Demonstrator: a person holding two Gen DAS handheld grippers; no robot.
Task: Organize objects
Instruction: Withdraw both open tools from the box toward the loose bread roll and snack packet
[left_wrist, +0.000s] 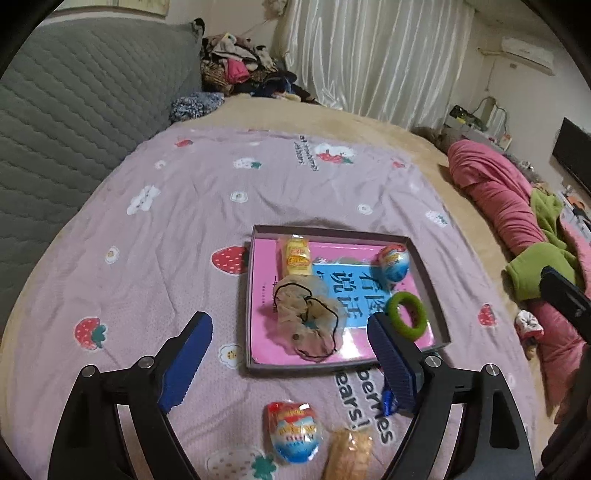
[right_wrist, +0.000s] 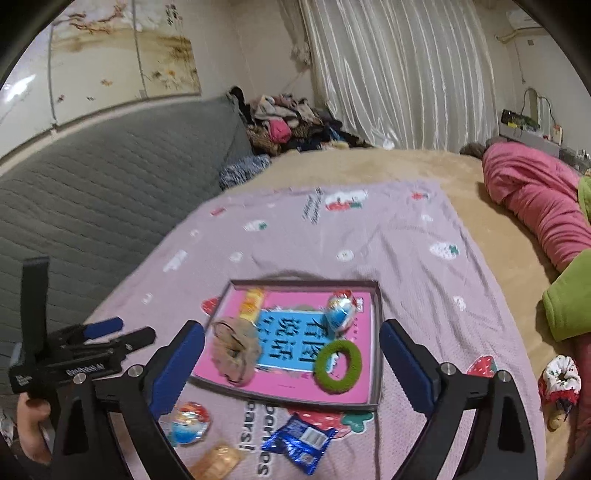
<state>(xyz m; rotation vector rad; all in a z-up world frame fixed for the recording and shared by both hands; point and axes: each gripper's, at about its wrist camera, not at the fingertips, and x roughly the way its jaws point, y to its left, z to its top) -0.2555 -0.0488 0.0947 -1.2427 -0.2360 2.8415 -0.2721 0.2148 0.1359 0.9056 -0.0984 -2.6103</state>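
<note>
Above the near edge of the bed, the left hand-held gripper (left_wrist: 291, 354) hangs with its two blue-padded jaws spread wide and nothing between them; the right hand-held gripper (right_wrist: 291, 365) hangs likewise, jaws wide and empty. In the right wrist view the left tool shows at nine o'clock, with a hand (right_wrist: 31, 428) on its grip. Just beyond both, at twelve o'clock from the fingertips, one shallow grey tray (left_wrist: 430, 291) lies on the lilac strawberry-print sheet (left_wrist: 155, 236), with one pink book (left_wrist: 266, 343) with a blue title panel lying flat inside it. On that book rest four things: one yellow snack packet (left_wrist: 295, 256) at eleven o'clock, one egg-shaped red-and-blue foil packet (left_wrist: 394, 263) at one o'clock, one beige scrunchie (left_wrist: 308, 317) at seven o'clock, and one green ring (left_wrist: 405, 310) at four o'clock, against the tray's right wall. Outside the tray, toward six o'clock, three more lie on the sheet: a second egg-shaped foil packet (left_wrist: 293, 432), one orange-tan snack packet (left_wrist: 349, 456) just right of it, and one blue wrapper (right_wrist: 301, 441), partly hidden behind the right jaw in the left view. That makes two egg packets in all, one in the tray and one out. Farther off, at three o'clock, a red-and-white scrunchie (right_wrist: 559, 380) sits beside a pink quilt (right_wrist: 535, 199) and a green blanket (right_wrist: 570, 299); at eleven o'clock a grey quilted headboard (right_wrist: 110, 199) rises, with a heap of clothes (right_wrist: 288, 125) past it.
</note>
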